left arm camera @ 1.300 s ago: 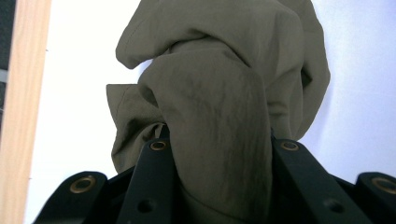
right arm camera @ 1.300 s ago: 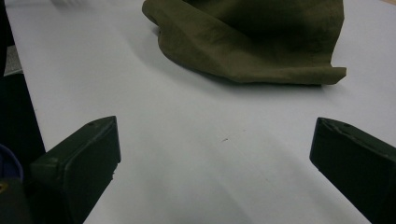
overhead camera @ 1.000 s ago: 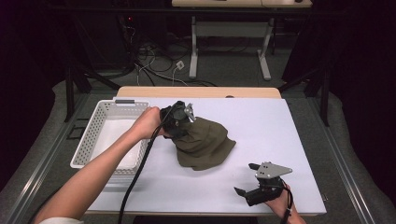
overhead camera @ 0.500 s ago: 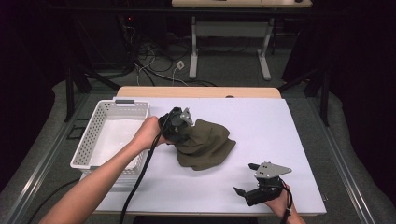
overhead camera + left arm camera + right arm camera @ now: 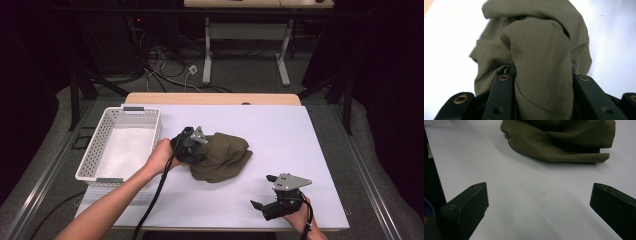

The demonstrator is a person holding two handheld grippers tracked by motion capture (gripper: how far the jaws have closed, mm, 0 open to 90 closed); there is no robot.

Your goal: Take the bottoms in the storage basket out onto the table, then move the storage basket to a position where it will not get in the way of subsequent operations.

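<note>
The olive-green cloth lies crumpled in the middle of the white tabletop, just right of the white perforated basket. The left tongs have just been easing apart, yet a thick fold still sits wedged between the jaws — their tips are buried in fabric, hidden from sight. The right tongs rest near the front edge, released and holding nothing — well apart from the cloth.
</note>
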